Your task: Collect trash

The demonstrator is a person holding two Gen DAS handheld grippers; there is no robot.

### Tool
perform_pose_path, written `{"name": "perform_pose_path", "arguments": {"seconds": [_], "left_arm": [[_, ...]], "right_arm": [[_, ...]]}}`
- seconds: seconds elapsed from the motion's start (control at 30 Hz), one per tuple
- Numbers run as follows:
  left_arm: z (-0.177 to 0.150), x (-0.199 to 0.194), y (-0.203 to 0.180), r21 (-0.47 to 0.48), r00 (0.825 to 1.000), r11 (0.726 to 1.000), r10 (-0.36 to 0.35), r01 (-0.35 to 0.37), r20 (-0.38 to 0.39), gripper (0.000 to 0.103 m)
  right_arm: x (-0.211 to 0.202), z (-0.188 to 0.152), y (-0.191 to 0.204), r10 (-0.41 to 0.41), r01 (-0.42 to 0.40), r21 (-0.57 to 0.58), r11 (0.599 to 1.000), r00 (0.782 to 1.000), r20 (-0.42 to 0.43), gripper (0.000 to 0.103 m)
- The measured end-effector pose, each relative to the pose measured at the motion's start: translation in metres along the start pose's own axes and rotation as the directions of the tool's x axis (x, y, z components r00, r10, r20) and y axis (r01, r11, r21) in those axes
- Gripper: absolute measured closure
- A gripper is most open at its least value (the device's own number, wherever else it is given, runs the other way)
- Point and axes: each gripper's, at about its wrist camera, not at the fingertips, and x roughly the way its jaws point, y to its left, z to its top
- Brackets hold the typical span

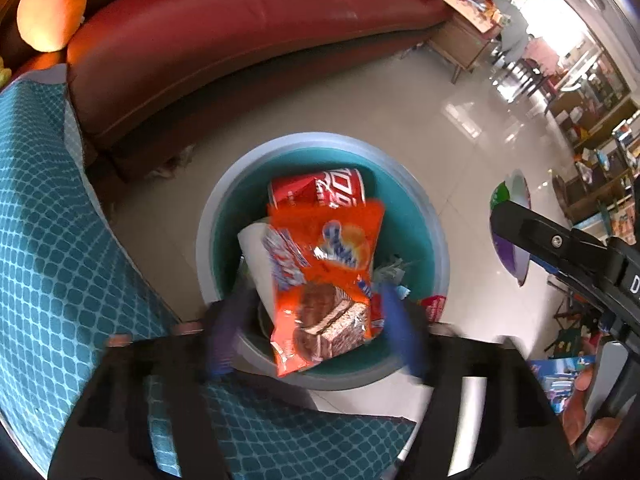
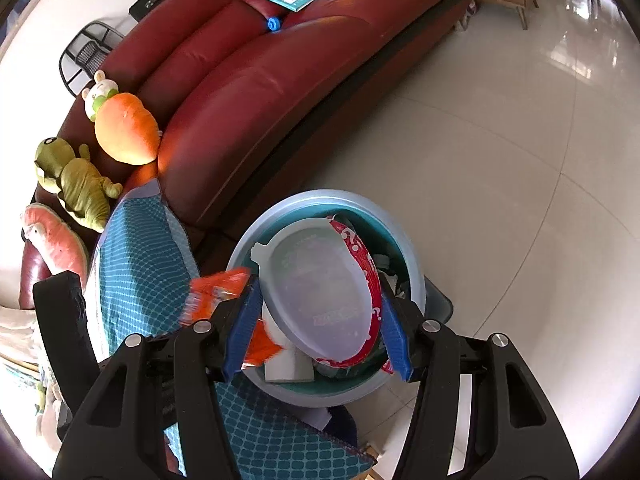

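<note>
A: The left gripper (image 1: 316, 332), its blue pads spread clear of the crinkly orange snack wrapper (image 1: 326, 280), hangs over the round teal waste bin (image 1: 436, 240). The wrapper sits atop the trash inside, long axis running from the bin's near rim toward its far rim.

B: The right gripper (image 2: 318, 330) pinches a round red-rimmed cup lid (image 2: 320, 284), tilted, above the bin. It should probably release only once centred over the opening.

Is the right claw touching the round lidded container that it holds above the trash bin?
Touching. The right wrist view shows both blue fingers pressed against opposite edges of the round lidded container, held over the trash bin.
</note>
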Motion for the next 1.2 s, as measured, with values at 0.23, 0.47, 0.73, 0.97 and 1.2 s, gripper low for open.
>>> {"name": "perform_pose_path", "arguments": {"seconds": [0.23, 0.47, 0.73, 0.97, 1.2], "left_arm": [[-0.002, -0.010, 0.010, -0.006, 0.999, 0.999, 0.042, -0.042, 0.019, 0.011], [-0.013, -0.026, 0.029, -0.031, 0.997, 0.996, 0.079, -0.079, 0.021, 0.011], [-0.025, -0.050, 0.056, -0.097, 0.989, 0.986, 0.139, -0.134, 0.047, 0.006], [-0.032, -0.056, 0.076, -0.142, 0.988, 0.979, 0.153, -0.148, 0.025, 0.006], [-0.040, -0.063, 0.082, -0.154, 0.990, 0.979, 0.140, -0.135, 0.022, 0.006]], "right_arm": [[0.000, -0.001, 0.006, -0.001, 0.001, -0.011, 1.000, 1.000, -0.003, 0.049], [-0.001, -0.003, 0.018, 0.009, -0.010, -0.034, 0.999, 1.000, -0.007, 0.049], [0.003, -0.005, 0.036, 0.021, -0.023, -0.072, 0.997, 0.999, -0.023, 0.049], [0.014, -0.010, 0.049, 0.025, -0.030, -0.093, 0.995, 0.998, -0.061, 0.037], [0.010, -0.013, 0.054, 0.009, -0.014, -0.094, 0.995, 0.999, -0.051, 0.030]]}}
